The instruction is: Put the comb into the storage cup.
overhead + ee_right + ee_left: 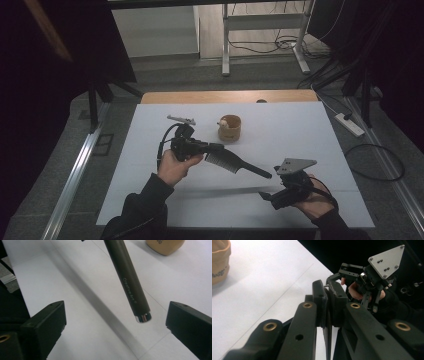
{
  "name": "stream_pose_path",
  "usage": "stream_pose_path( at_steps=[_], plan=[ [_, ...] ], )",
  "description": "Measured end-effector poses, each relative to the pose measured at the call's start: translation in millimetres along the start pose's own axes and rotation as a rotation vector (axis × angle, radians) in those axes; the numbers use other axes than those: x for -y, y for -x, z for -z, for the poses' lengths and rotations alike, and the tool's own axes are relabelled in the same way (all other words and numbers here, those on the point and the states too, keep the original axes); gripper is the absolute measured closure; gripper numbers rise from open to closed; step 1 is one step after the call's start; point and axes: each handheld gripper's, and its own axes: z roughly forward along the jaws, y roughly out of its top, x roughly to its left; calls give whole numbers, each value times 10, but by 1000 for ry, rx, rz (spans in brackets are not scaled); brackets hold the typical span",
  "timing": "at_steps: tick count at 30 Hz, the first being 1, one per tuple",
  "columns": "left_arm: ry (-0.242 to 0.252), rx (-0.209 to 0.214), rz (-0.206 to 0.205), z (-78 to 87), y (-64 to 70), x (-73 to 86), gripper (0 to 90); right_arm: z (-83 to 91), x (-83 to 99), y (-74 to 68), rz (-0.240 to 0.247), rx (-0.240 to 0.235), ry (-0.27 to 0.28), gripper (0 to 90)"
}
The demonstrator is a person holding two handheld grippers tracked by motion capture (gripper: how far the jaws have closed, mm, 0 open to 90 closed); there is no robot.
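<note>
High view: my two grippers and a comb held over the white table (310,130).
Nearest, my right gripper (265,196) has its jaws spread wide, with the handle tip just between them. My left gripper (216,148) is clamped on the comb (235,164), lifted above the table. Farther back stands a tan cup (230,128) with something small and pale inside.

Tan cup (230,128) standing upright on white table (300,130), something small and pale inside. Grey floor (165,75) beyond, with cables (265,47), metal frame (226,37) and power strip (350,124).
</note>
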Motion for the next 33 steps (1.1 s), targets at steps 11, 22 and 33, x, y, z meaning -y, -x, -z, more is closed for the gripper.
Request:
stream_pose_path(
  at_steps=[11,22,33],
  plan=[
    [11,-46,-18,79,9,-37,837,42,60,40,-25,29,-15,4],
    [21,-79,-31,159,-12,-99,837,88,139,58,-47,46,-32,0],
    [27,-109,-26,265,-47,-201,836,158,237,85,-74,53,-42,0]
  ],
)
